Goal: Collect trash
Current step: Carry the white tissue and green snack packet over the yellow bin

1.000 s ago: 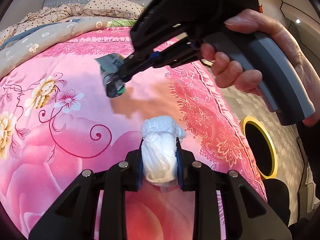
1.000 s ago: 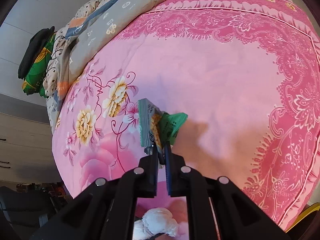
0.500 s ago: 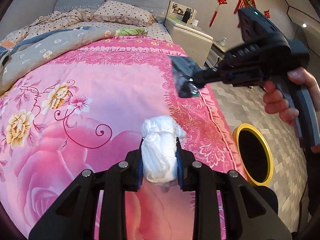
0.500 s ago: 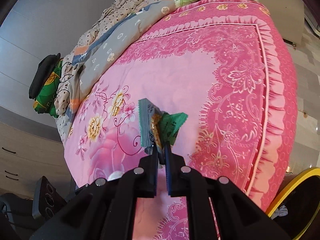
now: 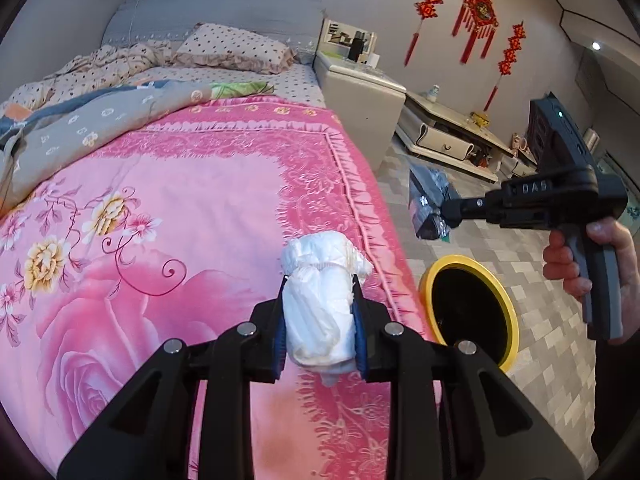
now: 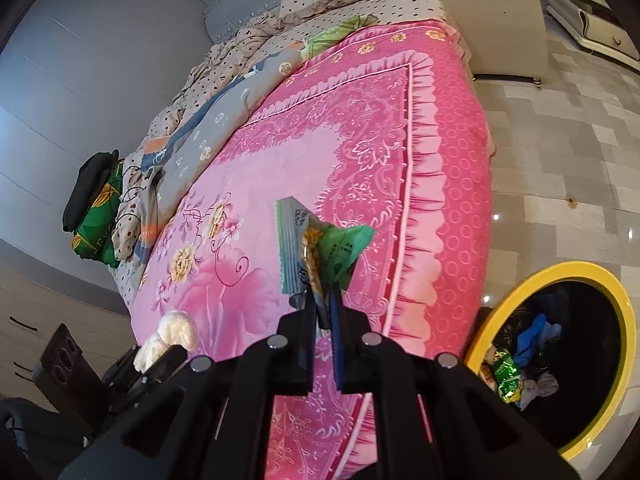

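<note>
Left wrist view: your left gripper is clamped across a soft, light wad of tissue above the pink bedspread. Your right gripper pinches a thin, crinkly wrapper by its edge, near the yellow-rimmed bin.

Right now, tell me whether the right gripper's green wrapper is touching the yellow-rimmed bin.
Apart. The left wrist view shows the wrapper held by the right gripper above the bin, with bare floor visible between them.
</note>
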The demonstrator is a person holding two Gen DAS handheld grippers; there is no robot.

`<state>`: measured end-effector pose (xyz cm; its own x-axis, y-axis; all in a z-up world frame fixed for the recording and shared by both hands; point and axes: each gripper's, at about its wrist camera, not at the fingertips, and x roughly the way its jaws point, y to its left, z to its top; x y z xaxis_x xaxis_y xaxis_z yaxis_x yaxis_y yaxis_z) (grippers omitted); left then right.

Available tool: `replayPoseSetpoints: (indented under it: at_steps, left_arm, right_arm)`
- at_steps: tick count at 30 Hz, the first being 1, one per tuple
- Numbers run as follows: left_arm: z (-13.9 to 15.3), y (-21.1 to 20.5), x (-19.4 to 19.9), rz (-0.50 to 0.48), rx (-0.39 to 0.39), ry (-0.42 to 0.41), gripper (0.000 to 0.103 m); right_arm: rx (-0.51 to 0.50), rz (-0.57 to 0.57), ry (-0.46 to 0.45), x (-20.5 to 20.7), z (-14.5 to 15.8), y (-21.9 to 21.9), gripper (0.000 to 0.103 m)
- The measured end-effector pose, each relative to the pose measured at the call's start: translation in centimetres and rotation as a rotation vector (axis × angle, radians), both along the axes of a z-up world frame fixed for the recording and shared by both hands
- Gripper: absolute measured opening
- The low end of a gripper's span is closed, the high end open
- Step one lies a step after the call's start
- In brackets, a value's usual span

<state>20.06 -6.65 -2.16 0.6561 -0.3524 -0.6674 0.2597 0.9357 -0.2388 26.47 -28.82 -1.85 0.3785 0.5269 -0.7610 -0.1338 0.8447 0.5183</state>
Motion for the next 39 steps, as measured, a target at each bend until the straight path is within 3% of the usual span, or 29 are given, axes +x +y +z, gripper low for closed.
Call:
replayPoseSetpoints:
  at_steps: [6, 18, 27, 39]
  left_arm:
    - [1.5, -3.8, -1.5, -0.01, 0.03, -0.03, 0.025]
    - [2.4, -13.5, -1.7, -0.118, 0.044, -0.061, 0.025]
    - [0.6, -19.7, 0.3, -0.203, 0.064, -0.034, 0.025]
    - [-2.3, -25.0, 2.1, -0.289, 0.108, -0.015, 0.025]
  right_arm:
    - [0.012, -0.076, -0.022, -3.4, -0.5, -5.1, 0.006]
    - [0.001, -0.221, -0.051, -8.9, -2.5, -13.6, 0.006]
    - [-0.033, -0.312, -0.054, -11.0, -4.5, -17.8, 0.006]
    - [-0.15, -0.338, -0.05, -12.0, -6.8, -19.3, 0.007]
